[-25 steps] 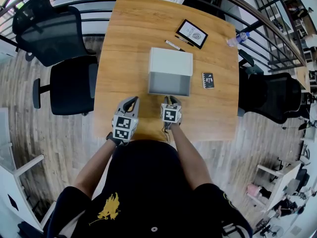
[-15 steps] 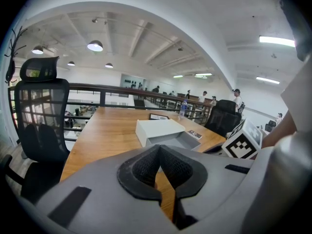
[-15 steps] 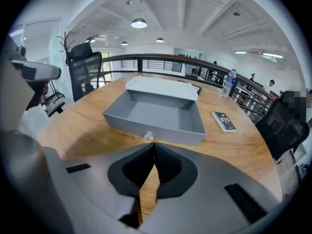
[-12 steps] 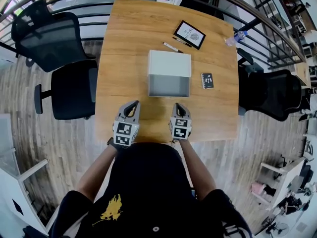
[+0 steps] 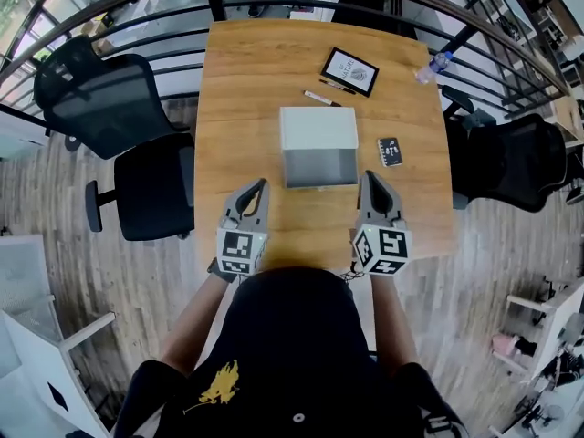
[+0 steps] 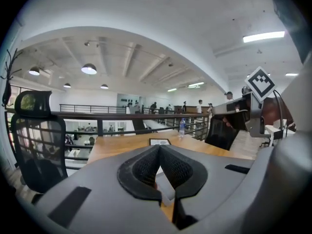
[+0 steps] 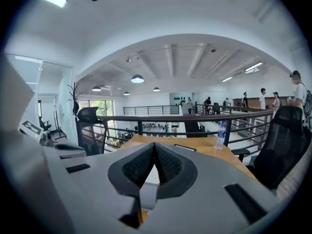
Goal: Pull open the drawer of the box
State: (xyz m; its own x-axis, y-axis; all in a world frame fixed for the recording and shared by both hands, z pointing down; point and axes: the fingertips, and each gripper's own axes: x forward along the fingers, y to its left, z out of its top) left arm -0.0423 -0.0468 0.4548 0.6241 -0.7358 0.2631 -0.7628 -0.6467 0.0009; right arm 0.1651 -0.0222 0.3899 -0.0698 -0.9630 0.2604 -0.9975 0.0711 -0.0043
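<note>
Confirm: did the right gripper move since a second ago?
Yes. The right gripper was at the front of the box; it now sits right of the box's front corner, jaws shut.

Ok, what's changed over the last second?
The right gripper backed off from the box front, out to the right and up, jaws shut on nothing. The left gripper rose a little, also shut. Box and pen stayed put.
</note>
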